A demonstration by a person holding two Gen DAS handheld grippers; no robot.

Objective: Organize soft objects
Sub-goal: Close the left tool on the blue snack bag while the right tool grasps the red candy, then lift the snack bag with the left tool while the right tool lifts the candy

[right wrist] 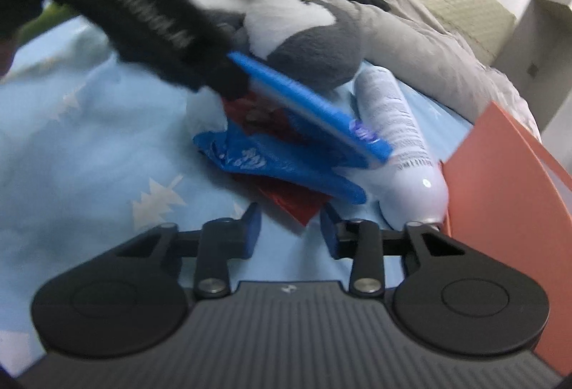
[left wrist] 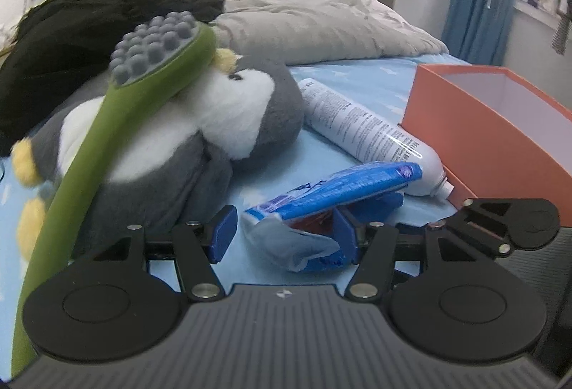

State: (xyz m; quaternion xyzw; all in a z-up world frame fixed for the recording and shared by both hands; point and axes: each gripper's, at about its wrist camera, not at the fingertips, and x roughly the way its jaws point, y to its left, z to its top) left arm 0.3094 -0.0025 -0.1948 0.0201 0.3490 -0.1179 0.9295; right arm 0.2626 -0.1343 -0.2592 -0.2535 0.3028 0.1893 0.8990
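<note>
Lying crumpled on the blue star-print sheet [left wrist: 357,81], the blue plastic packet [left wrist: 332,189] is resting beside the white tube [left wrist: 364,124] and the orange box [left wrist: 500,124], in front of the plush penguin [left wrist: 200,139]. The left gripper [left wrist: 286,239] is standing open around its near end, pads not yet pressing; the right gripper [right wrist: 291,232] is hovering part-open and empty over a red wrapper [right wrist: 293,207]. Closing squarely on the bunched end should be avoiding a slip.

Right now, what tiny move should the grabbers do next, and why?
Probably close the left gripper on the blue packet. The packet already sits between its open fingers, near the orange box. The right gripper is open, holding nothing.
</note>
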